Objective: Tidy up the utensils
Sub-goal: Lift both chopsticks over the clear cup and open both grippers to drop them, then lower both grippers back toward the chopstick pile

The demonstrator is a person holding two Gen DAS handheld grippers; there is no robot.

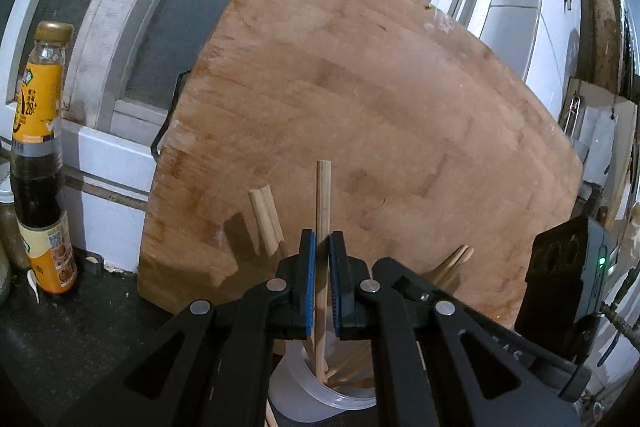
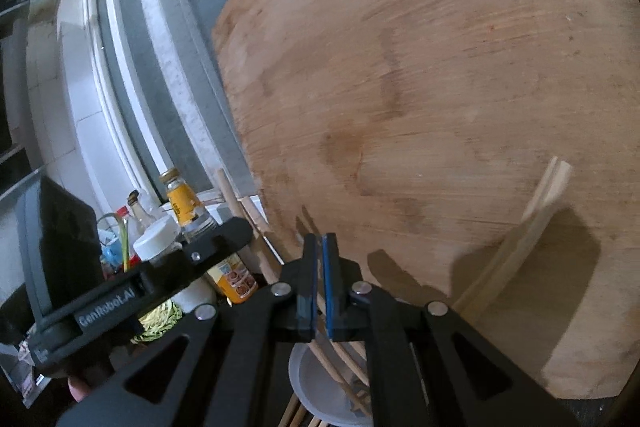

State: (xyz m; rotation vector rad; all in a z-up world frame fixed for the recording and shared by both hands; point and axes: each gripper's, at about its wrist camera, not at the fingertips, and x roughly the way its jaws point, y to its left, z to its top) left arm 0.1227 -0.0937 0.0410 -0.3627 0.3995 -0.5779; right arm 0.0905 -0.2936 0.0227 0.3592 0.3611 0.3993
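Left gripper (image 1: 322,239): clenched on single wooden chopstick (image 1: 322,195), held upright between the blue pads (image 1: 309,267), upper end standing well above the fingertips, lower end reaching down into the translucent plastic cup (image 1: 304,399) directly below the jaws. More chopsticks (image 1: 352,373) lying fanned inside that cup, just under the gripper. Short pair of wooden sticks (image 1: 264,223) leaning just left of the fingertips, tilted, in front of the board. Another pair of chopstick ends (image 1: 454,261) showing to the right, behind the right finger link. Large wooden cutting board (image 1: 360,107) propped upright directly ahead of the gripper, bottom edge on the dark worktop (image 1: 80,327). Sauce bottle (image 1: 40,163) with yellow label and gold cap standing on the worktop well to the left.

Right gripper (image 2: 319,247): closed, pads nearly together, nothing seen between them; view somewhat blurred, so a thin item cannot be wholly excluded. Cup (image 2: 316,391) with chopsticks below and just ahead of the jaws. Curved pale pair of sticks (image 2: 532,219) to the right, leaning against the board (image 2: 440,67). Body of the left gripper (image 2: 120,291) close on the left, a fingertip of the person's hand (image 2: 78,389) beneath it. Cluster of bottles and jars (image 2: 160,227) beyond it.
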